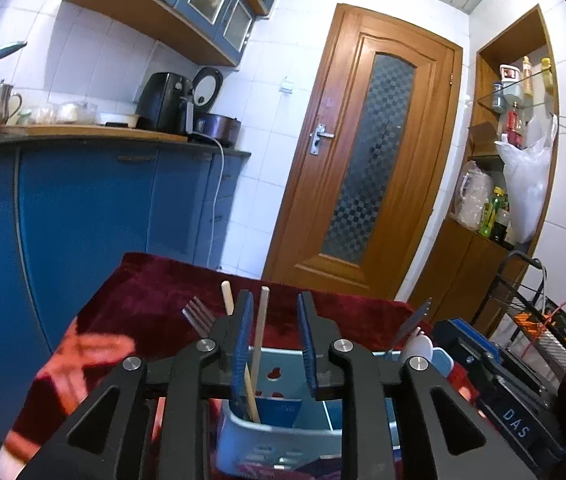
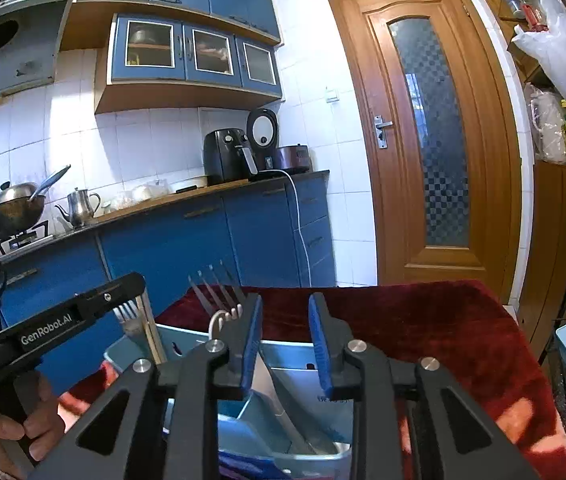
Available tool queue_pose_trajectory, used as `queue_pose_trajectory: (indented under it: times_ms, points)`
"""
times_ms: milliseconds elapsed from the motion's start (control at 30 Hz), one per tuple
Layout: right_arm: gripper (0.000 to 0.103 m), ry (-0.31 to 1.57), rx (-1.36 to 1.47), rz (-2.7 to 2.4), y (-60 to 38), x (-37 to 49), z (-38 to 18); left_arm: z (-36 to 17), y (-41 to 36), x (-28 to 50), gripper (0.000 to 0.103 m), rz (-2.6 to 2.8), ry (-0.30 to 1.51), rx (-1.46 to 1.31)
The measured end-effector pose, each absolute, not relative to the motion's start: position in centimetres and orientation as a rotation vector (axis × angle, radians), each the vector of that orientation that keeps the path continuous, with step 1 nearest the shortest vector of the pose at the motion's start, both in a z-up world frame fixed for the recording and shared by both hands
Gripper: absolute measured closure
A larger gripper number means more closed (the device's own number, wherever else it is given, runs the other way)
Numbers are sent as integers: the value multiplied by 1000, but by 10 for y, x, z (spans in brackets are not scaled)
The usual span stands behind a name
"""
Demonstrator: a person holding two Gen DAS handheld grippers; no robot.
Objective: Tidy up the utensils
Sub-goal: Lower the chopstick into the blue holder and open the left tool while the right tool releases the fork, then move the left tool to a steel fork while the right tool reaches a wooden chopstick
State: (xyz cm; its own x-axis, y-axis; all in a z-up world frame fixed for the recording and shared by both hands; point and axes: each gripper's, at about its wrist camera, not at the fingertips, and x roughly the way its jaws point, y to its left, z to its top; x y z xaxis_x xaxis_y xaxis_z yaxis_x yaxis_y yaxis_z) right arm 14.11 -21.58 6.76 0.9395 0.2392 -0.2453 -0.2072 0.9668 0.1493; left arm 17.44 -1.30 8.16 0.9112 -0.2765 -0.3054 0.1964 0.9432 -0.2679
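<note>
Through the left wrist camera, my left hand-held gripper [image 1: 275, 340] stands slightly open over the blue utensil caddy [image 1: 279, 436], a chopstick [image 1: 259, 332] loose between its jaws. Through the right wrist camera, my right hand-held gripper [image 2: 285, 344] gapes slightly, empty, above the caddy on the red-clothed tabletop [image 2: 423, 320], with a knife [image 2: 283, 404] inside.

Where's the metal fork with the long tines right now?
In the right wrist view the metal fork stands tines-up in the light blue utensil holder, just left of the right hand-held gripper, above the white utensil.

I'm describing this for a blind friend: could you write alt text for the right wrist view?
An open right gripper hovers over a pale blue utensil holder holding forks and a knife, on a red cloth in a blue kitchen.
</note>
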Motion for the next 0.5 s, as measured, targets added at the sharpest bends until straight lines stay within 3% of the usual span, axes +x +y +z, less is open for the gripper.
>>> queue_pose_trajectory:
  times_ms: [500]
  points:
    - [72,277,184,236,-217,90,92,102,2,125,79,-257,411,-214]
